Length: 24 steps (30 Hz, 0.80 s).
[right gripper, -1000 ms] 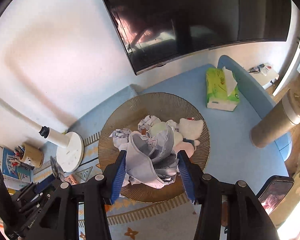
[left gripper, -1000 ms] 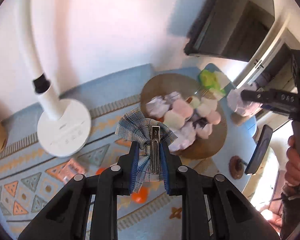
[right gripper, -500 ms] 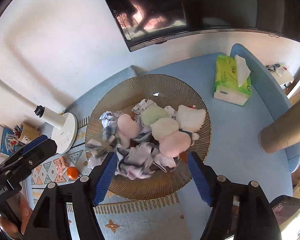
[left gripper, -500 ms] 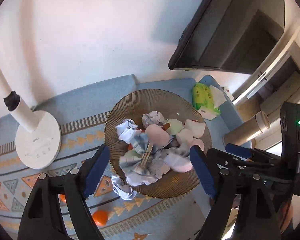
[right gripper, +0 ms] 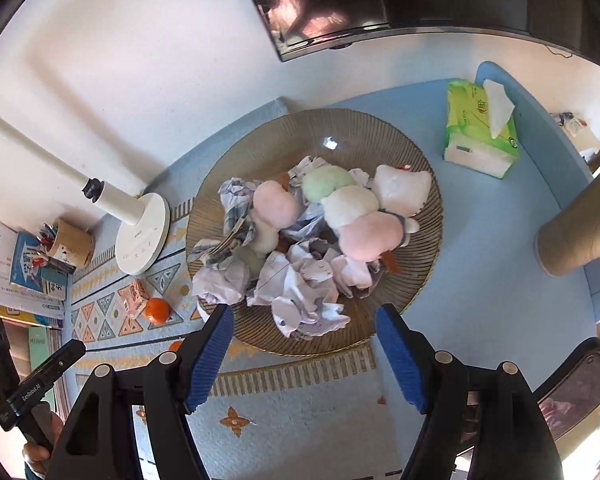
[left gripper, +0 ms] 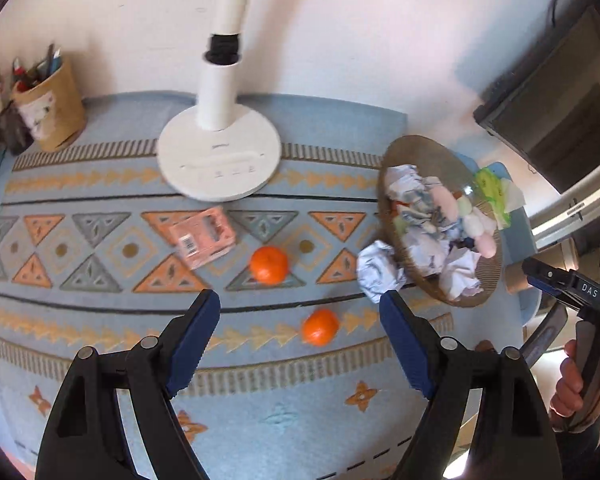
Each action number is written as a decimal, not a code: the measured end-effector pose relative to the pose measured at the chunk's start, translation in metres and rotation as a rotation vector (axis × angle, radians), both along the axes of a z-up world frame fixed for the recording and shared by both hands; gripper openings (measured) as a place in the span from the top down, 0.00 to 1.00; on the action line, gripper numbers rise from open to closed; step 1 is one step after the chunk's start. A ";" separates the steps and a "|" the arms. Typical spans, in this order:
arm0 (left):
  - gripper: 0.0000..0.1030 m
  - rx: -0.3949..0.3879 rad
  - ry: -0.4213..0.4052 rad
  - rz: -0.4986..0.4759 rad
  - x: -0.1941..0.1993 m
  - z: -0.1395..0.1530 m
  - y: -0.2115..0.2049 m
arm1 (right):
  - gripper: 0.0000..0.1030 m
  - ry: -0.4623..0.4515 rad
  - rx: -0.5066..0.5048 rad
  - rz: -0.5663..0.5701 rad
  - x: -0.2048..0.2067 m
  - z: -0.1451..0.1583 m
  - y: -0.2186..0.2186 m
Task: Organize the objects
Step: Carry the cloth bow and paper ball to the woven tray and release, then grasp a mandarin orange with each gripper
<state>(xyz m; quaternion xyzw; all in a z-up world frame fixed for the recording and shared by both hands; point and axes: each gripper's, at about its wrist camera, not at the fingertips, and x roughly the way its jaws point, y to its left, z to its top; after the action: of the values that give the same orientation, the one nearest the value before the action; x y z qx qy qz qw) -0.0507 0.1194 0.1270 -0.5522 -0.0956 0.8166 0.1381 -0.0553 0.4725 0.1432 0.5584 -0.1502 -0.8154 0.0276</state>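
A round woven basket [right gripper: 340, 128] holds crumpled paper balls [right gripper: 304, 292], pastel plush toys [right gripper: 370, 236] and a plaid cloth [right gripper: 234, 208]. My right gripper [right gripper: 304, 316] hangs open just above the basket's near rim, with nothing between its jaws. In the left wrist view the basket [left gripper: 416, 148] lies to the right. My left gripper [left gripper: 300, 300] is open and empty over the patterned mat. Two oranges [left gripper: 269, 264] [left gripper: 320, 327] lie between its fingers' line of sight, and one crumpled paper ball [left gripper: 380, 270] rests against the basket's outside by the right fingertip.
A white lamp base [left gripper: 219, 156], a pink box [left gripper: 202, 236] and a pen cup [left gripper: 48, 108] stand on the mat. A green tissue box [right gripper: 480, 136], a cardboard tube [right gripper: 580, 232], a phone [right gripper: 580, 392] and books [right gripper: 20, 272] surround the basket.
Both grippers opened and dropped their loads into the basket: the left let go of the clipped plaid cloth, the right a crumpled wad. The left then swung left over the oranges.
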 end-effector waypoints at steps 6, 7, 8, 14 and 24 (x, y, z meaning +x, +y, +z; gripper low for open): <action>0.22 -0.023 -0.031 0.134 0.024 -0.012 -0.061 | 0.30 -0.007 -0.003 0.091 -0.004 -0.001 -0.051; 0.22 -0.033 -0.032 0.142 0.026 -0.011 -0.065 | 0.30 -0.003 -0.001 0.107 -0.004 0.000 -0.060; 0.22 -0.044 -0.032 0.143 0.028 -0.011 -0.066 | 0.30 -0.001 0.001 0.121 -0.005 0.001 -0.070; 0.21 -0.125 0.000 0.107 0.028 -0.006 -0.058 | 0.30 -0.014 0.027 0.260 -0.002 -0.001 -0.149; 0.21 -0.198 0.037 0.013 0.022 -0.005 -0.054 | 0.30 -0.074 0.073 0.369 0.010 -0.024 -0.219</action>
<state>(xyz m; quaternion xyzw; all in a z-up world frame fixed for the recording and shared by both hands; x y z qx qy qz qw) -0.0285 0.0656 0.1216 -0.5472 -0.0157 0.8331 0.0793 -0.0455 0.2537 0.1195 0.6066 -0.0163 -0.7804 0.1509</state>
